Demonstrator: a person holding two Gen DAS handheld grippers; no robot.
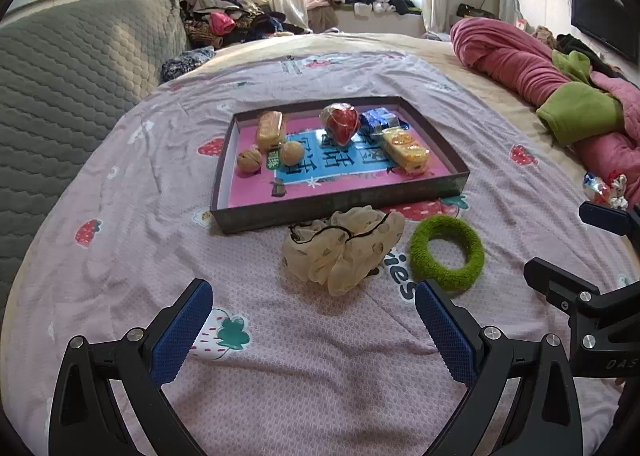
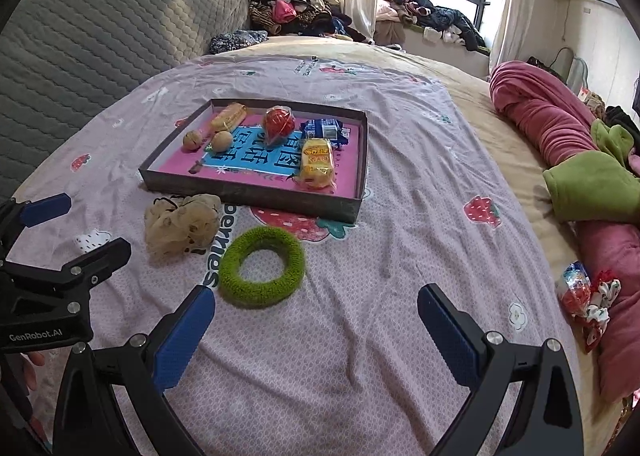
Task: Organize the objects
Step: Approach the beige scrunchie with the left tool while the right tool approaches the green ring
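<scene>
- Spread across a bed, a pink strawberry-print sheet [image 1: 120, 183], serving as the work surface.
- Set on it, a shallow dark tray [image 1: 340, 203] already loaded: two wrapped cakes, two walnuts, a red wrapped sweet and a blue packet all inside its walls.
- Lying loose just outside the tray's near wall, a cream scrunchie [image 1: 340, 252], touching or nearly touching the wall, and a green hair ring [image 1: 448, 254] just beside it.
- Farther right, near the pink quilt, a small wrapped candy and a printed scrunchie [image 2: 600, 302], well apart from the tray.
- Likely step in hand: picking up one of the two hair ties. Best approached from above with fingers straddling one side of the ring, or gathering the scrunchie's bulk, pinching fabric only and not the sheet beneath.
- Left gripper [image 1: 314, 330]: jaws wide apart, holding nothing, hovering short of the cream scrunchie.
- Right gripper [image 2: 316, 336]: jaws likewise wide apart and empty, left finger close to the green hair ring without clear contact.
</scene>
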